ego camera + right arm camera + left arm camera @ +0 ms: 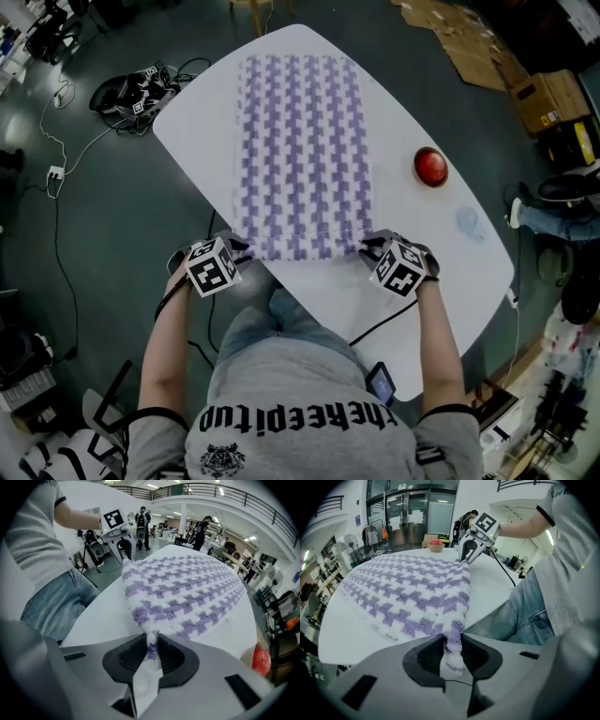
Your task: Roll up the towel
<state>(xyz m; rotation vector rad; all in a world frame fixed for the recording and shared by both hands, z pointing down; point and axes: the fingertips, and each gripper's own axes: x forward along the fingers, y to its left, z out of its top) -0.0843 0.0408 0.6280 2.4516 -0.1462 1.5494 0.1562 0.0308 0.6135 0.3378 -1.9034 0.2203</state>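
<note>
White table (328, 292): towel (300, 155), red object (430, 166)

The towel (302, 155) was white with a purple houndstooth check in staggered rows; the worktop (412, 281) under it was plain white. A round thing (430, 166) there was glossy red. The left tongs (236, 247) and right tongs (371, 247) were pale grey with black pads (423, 660), each bearing a white cube (212, 266) printed with black square markers. The floor (112, 206) was dark grey-green.
</note>
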